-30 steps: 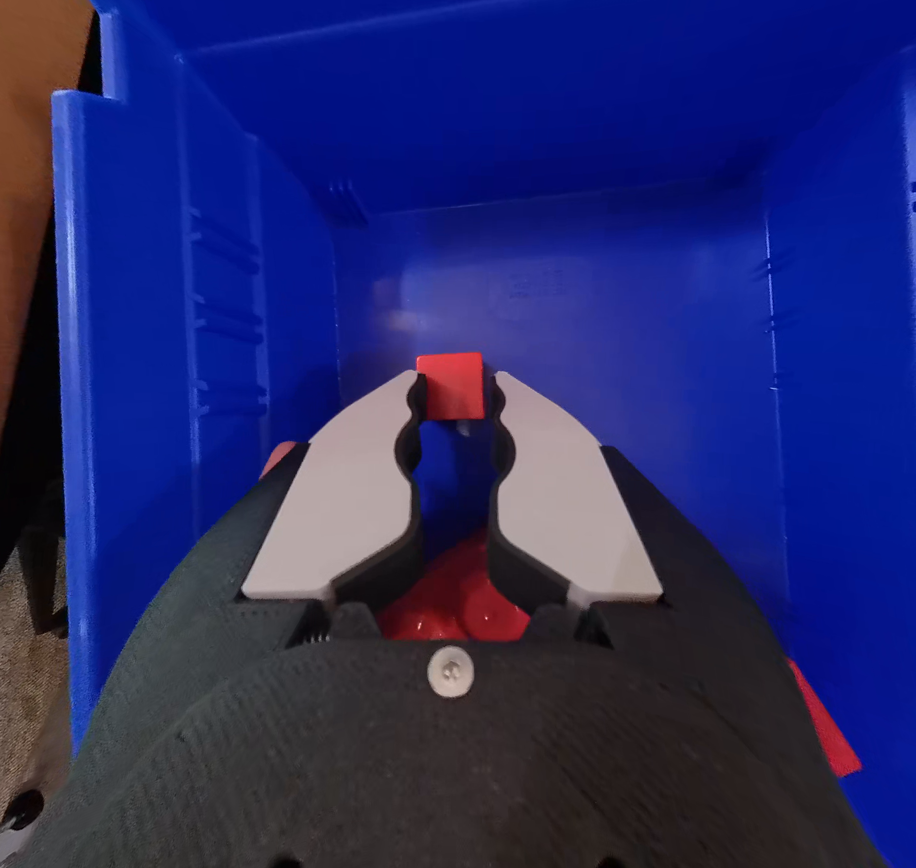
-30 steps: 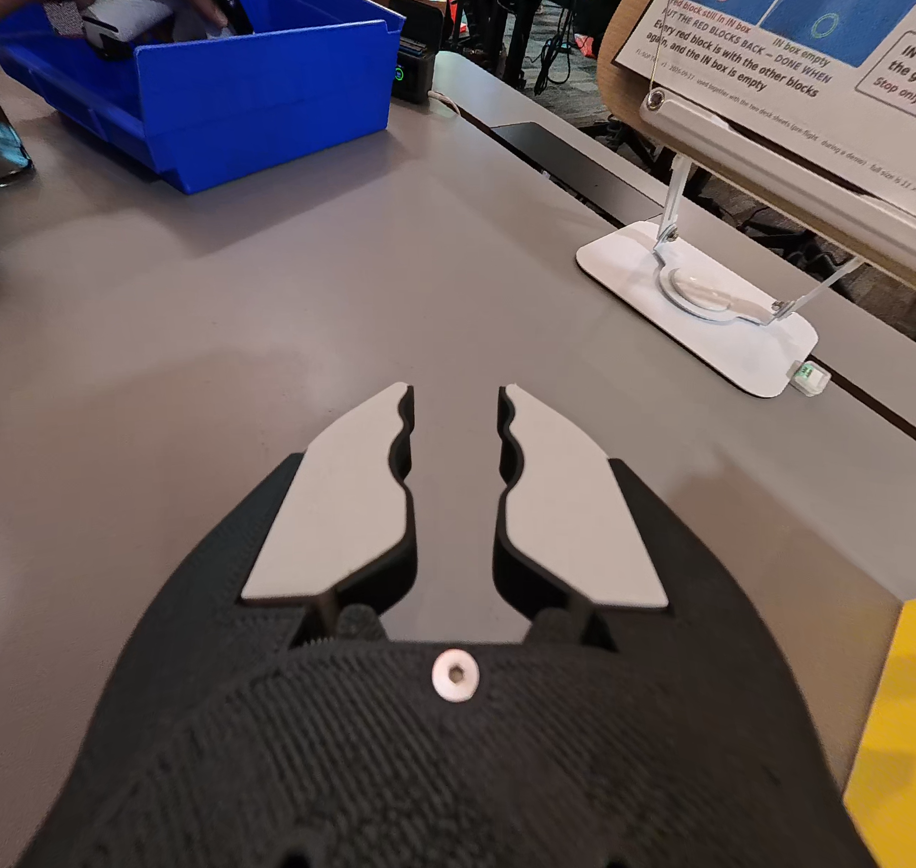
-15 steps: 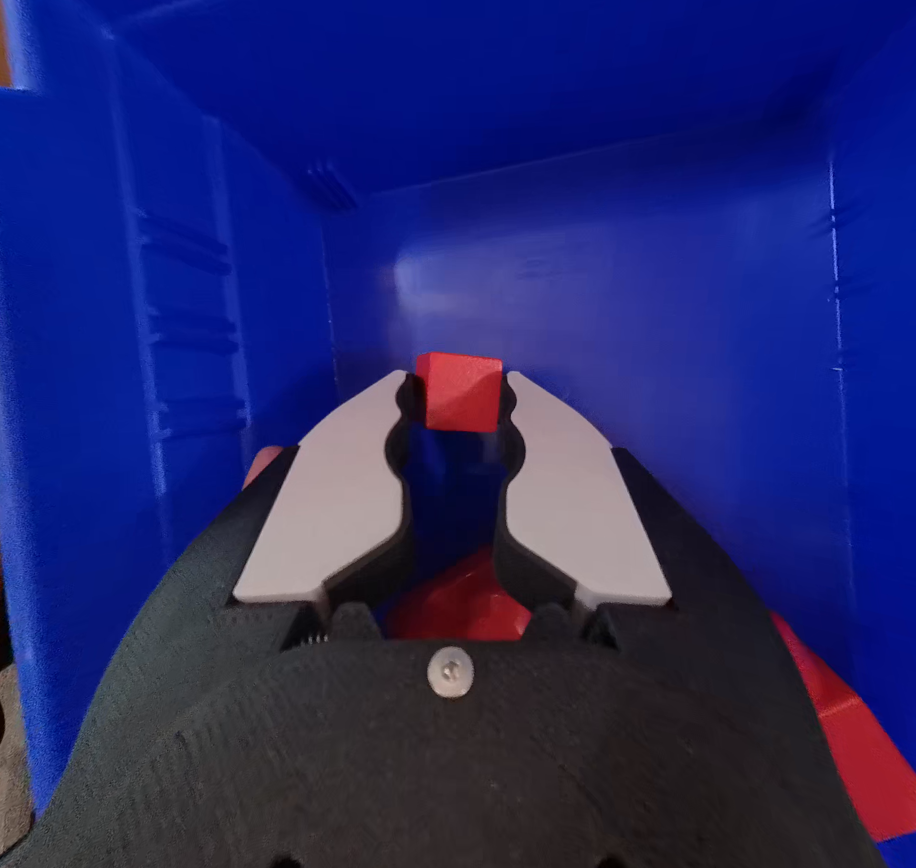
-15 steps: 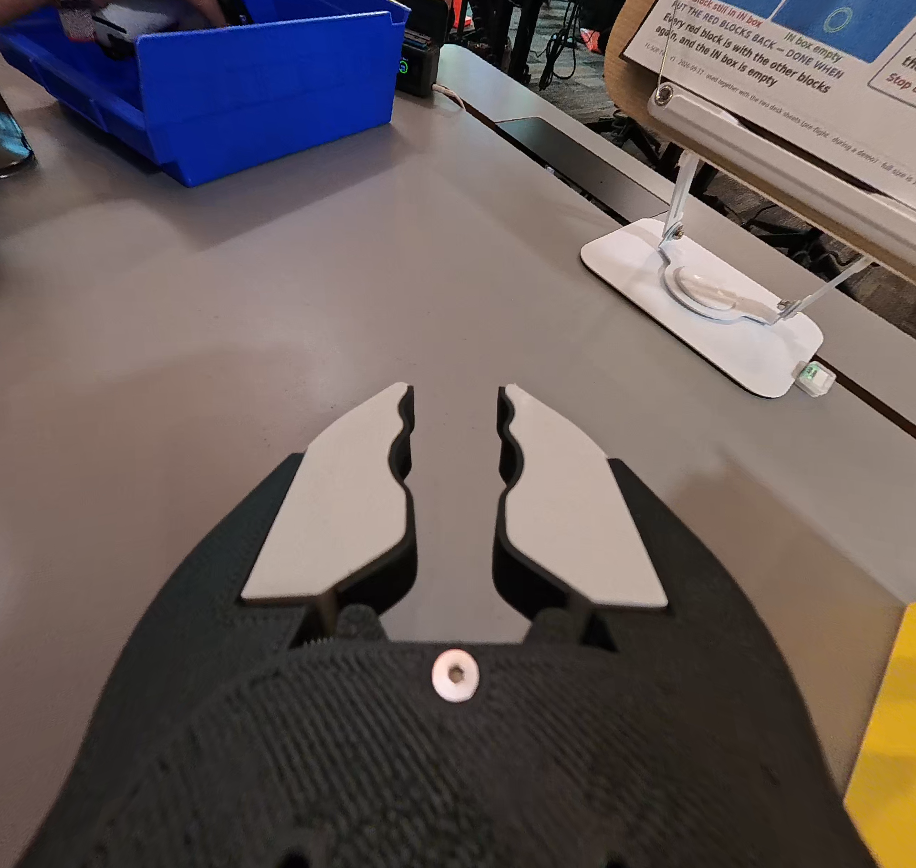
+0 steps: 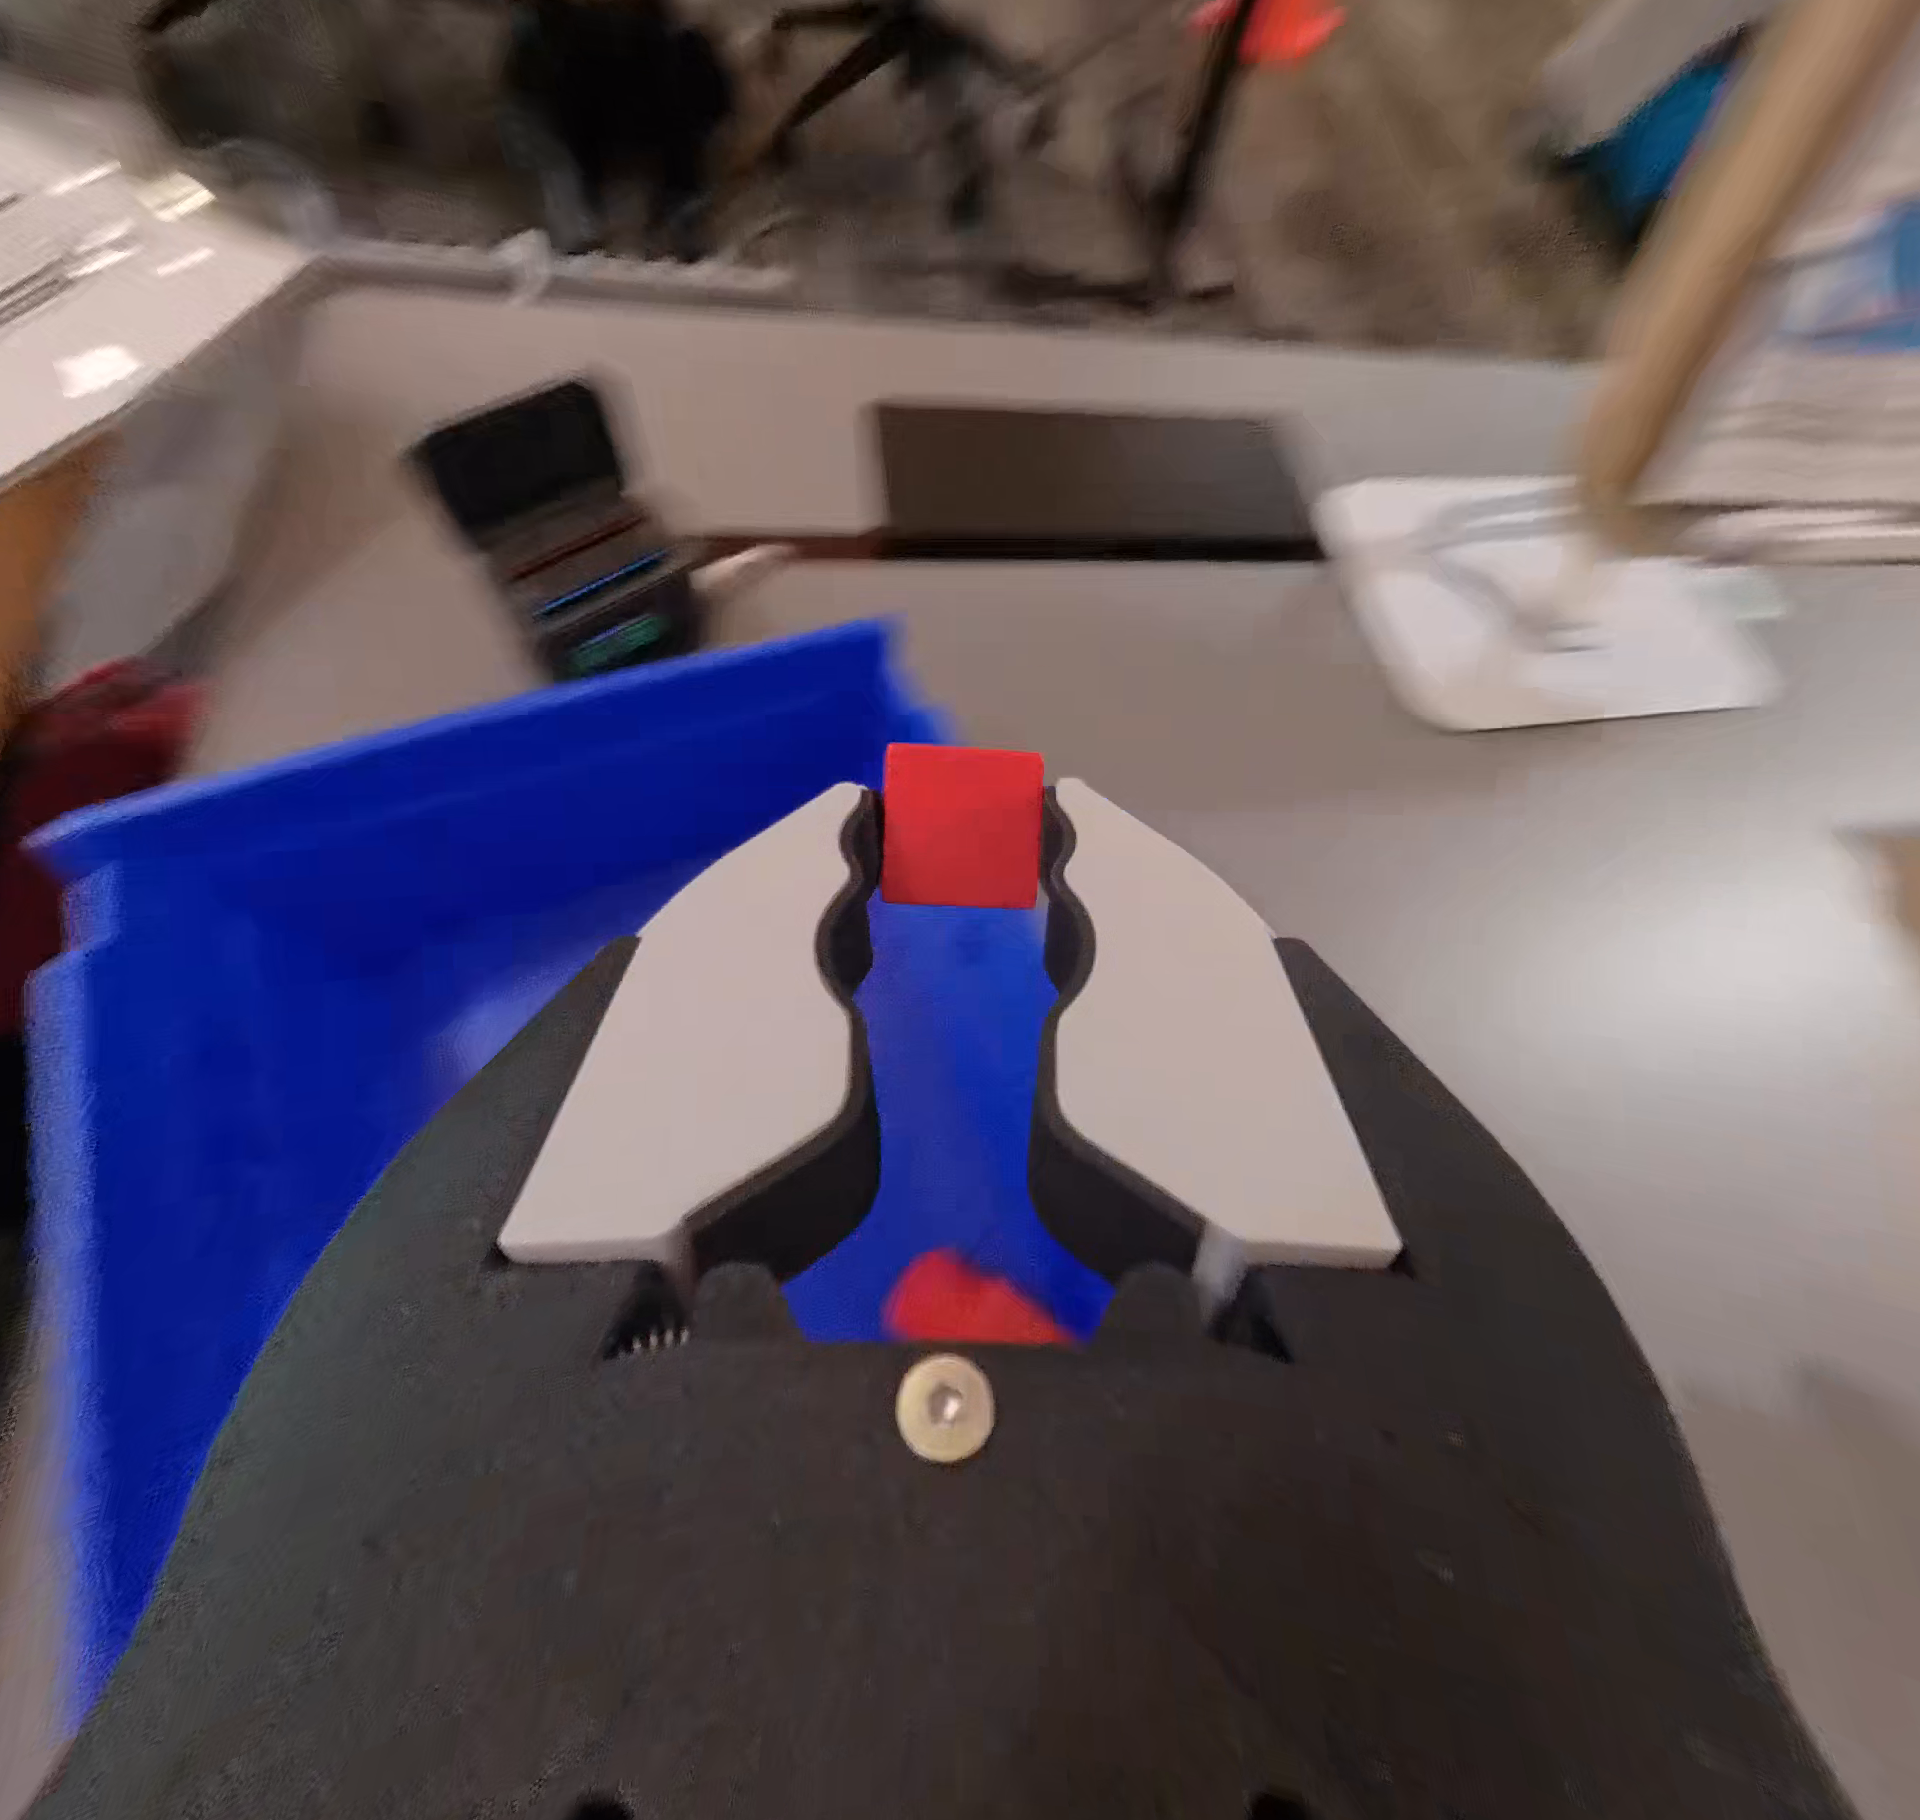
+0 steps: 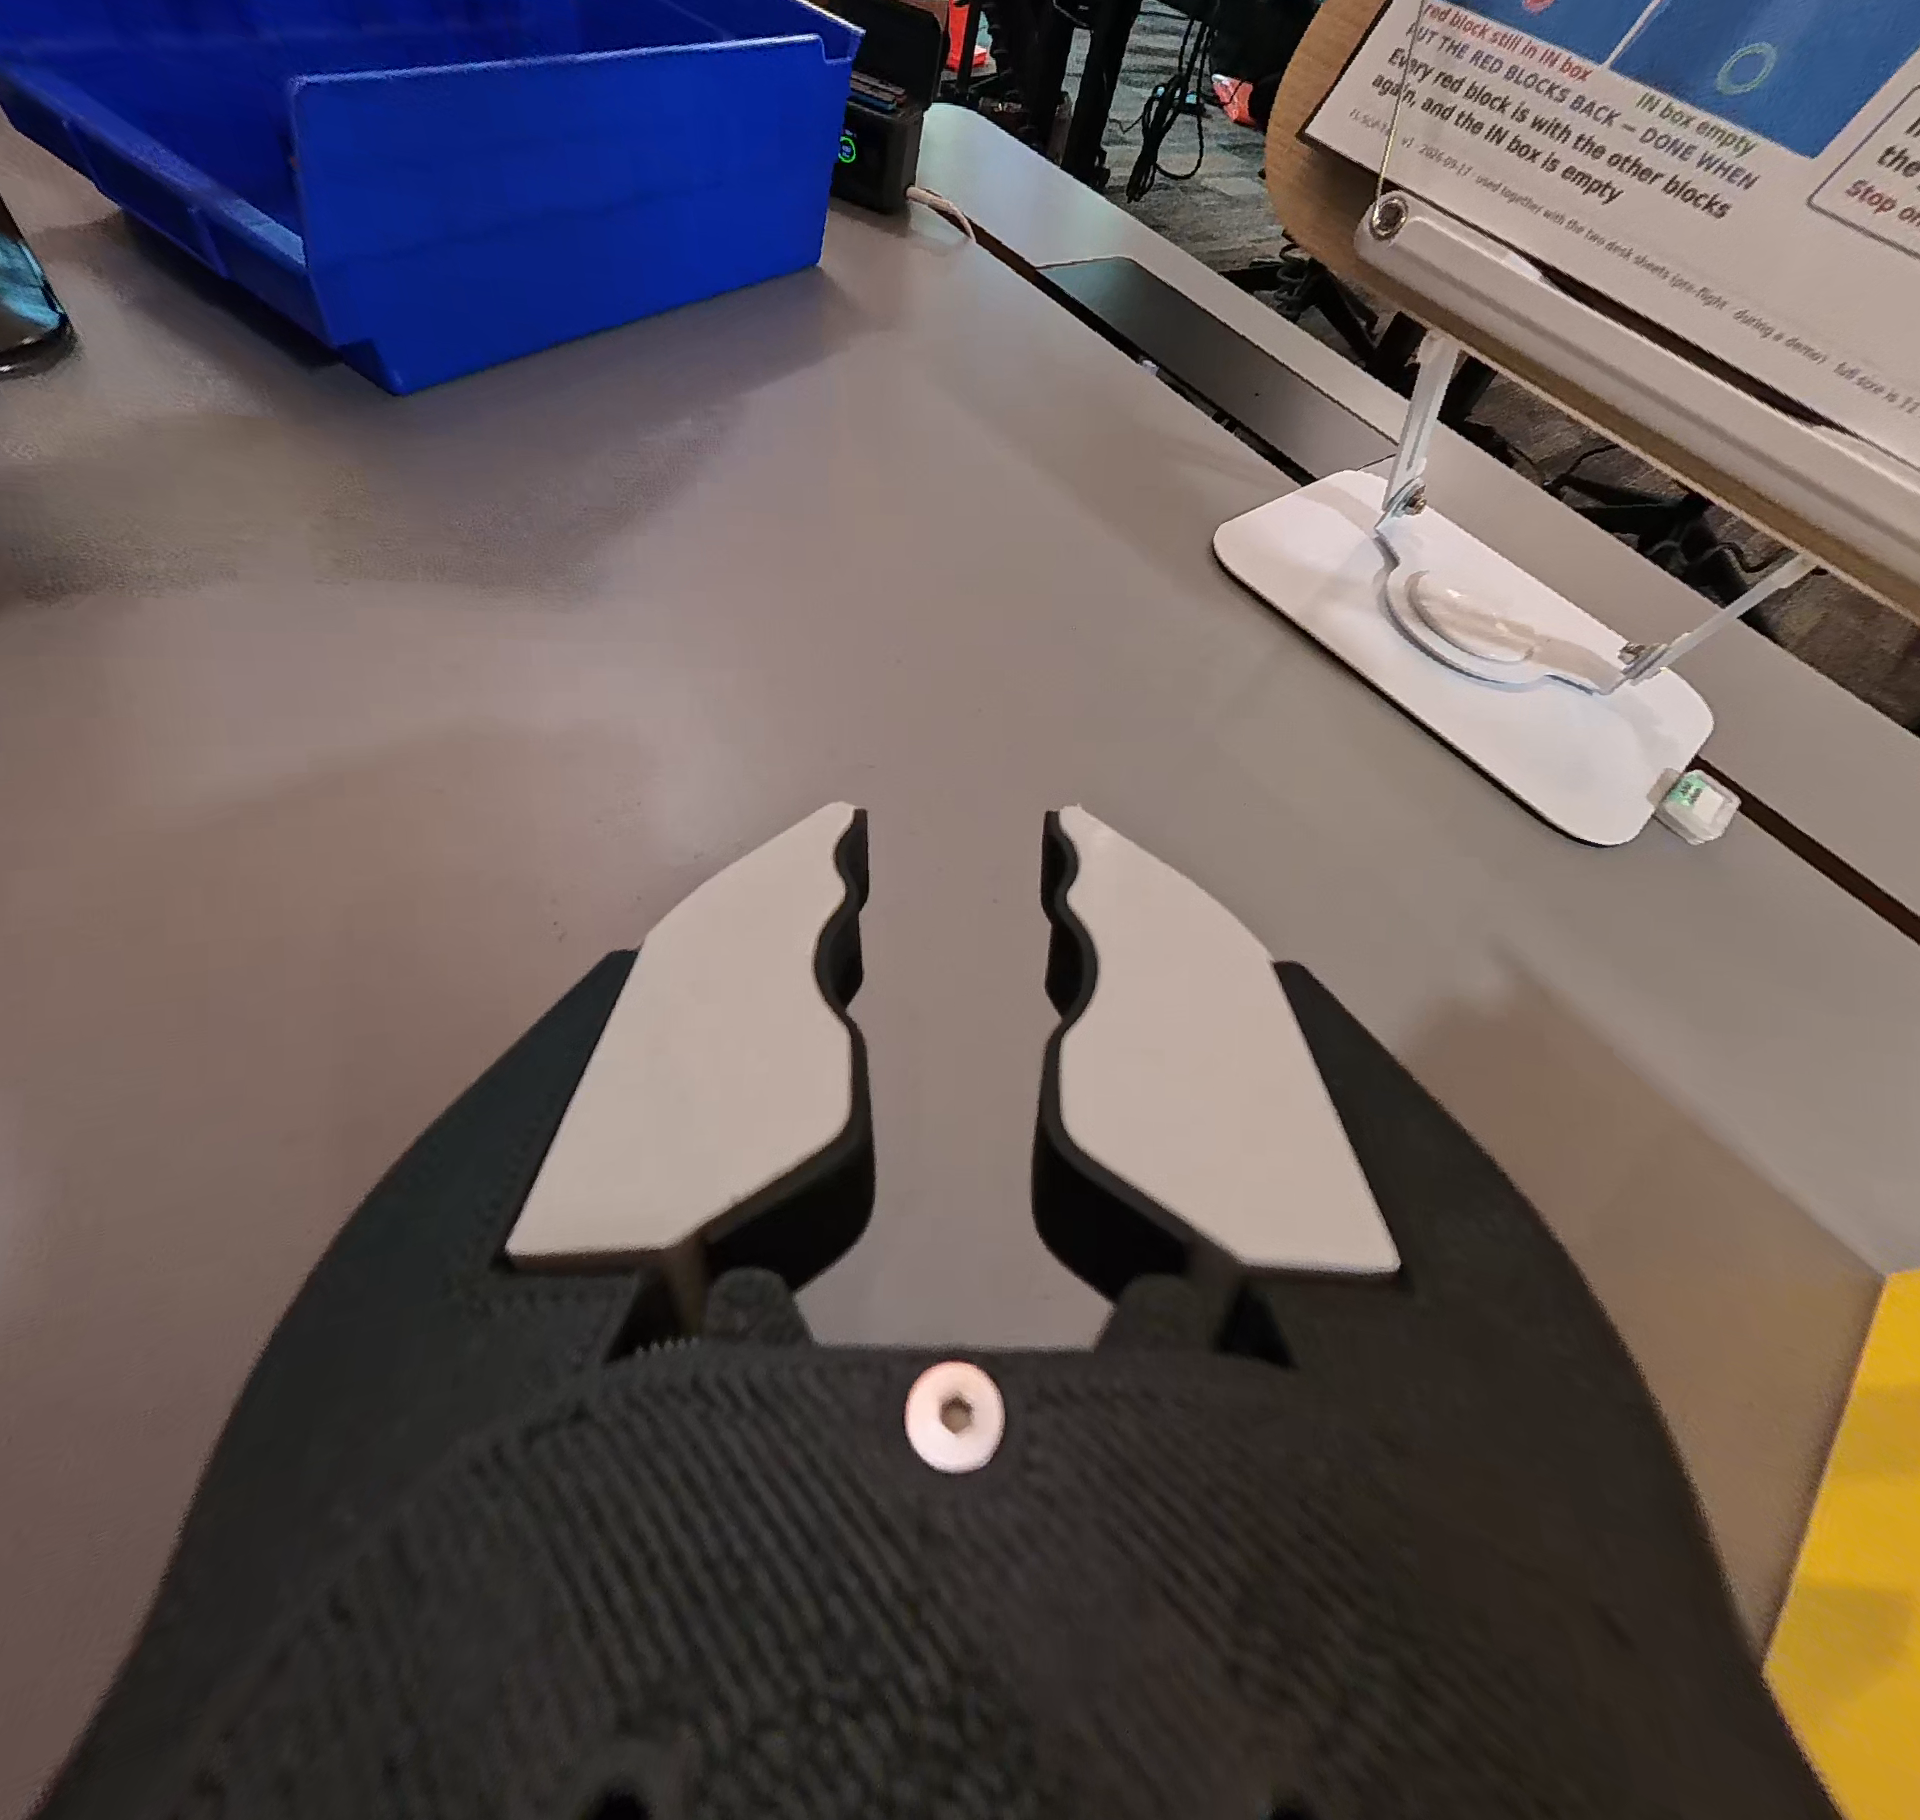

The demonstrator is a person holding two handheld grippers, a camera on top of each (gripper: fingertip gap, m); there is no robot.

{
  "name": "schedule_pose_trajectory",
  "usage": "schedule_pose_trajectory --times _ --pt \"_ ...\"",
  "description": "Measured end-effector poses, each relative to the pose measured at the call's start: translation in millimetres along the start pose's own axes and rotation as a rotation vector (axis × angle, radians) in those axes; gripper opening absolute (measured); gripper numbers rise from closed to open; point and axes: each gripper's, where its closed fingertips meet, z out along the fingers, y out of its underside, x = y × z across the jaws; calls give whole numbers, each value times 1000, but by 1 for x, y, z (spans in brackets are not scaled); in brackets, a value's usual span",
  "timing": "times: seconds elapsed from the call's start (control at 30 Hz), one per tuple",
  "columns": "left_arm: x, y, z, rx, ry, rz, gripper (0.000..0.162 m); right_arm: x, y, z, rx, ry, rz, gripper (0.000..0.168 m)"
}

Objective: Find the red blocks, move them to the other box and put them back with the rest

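The red block (image 5: 961, 825) is a small, matte cube with clean edges and one flat face turned toward the camera. It sits pinched at the very tips of the left gripper (image 5: 958, 830), whose two grey fingers (image 5: 717, 1043) press against its left and right sides, closed only as far as the cube's width lets them. The block is held in the air above the blue bin (image 5: 312, 939), near the bin's far right corner, with the grey table (image 5: 1507, 939) showing beyond it. Low between the fingers, on the bin's blue floor, lies another red piece (image 5: 966, 1308); the left wrist view is smeared with motion, so it is probably a second red block, though its shape cannot be made out.

The right gripper (image 6: 954, 825) holds nothing. Its fingers (image 6: 1195, 1074) stand apart with a clear gap between them, and only bare table (image 6: 727, 627) shows through that gap. It hovers low over the table, well apart from the blue bin (image 6: 561, 170), which stands at the far left of the right wrist view. To its right a white stand base (image 6: 1455, 648) rests on the table and carries a tilted printed sheet (image 6: 1662, 87). A yellow surface (image 6: 1860, 1562) shows at the lower right edge.
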Motion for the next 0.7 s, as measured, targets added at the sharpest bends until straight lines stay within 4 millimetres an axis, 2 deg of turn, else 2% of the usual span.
schedule_pose_trajectory --times 0.07,0.13,0.2,0.27,0.4,0.47,0.53,0.7 --pt "62 -15 -8 45 237 -3 31 3 -4 -1 20 27 -4 36" --pt "132 -14 -12 19 499 -13 30 7 -10 -4 46 69 -35 42" --pt "199 -2 -16 -31 733 -10 31 11 -17 -8 75 122 -92 47" --pt "258 15 -20 -87 904 -1 31 13 -26 -14 114 169 -150 50" --pt "355 54 -44 -190 1191 -20 30 13 -40 -23 197 214 -216 55" --pt "387 71 -56 -233 1296 -36 31 13 -46 -28 244 212 -217 58" --pt "405 86 -60 -274 1347 -58 30 12 -55 -35 307 202 -205 58" --pt "417 116 -57 -345 1375 -72 30 10 -59 -41 332 207 -248 56"
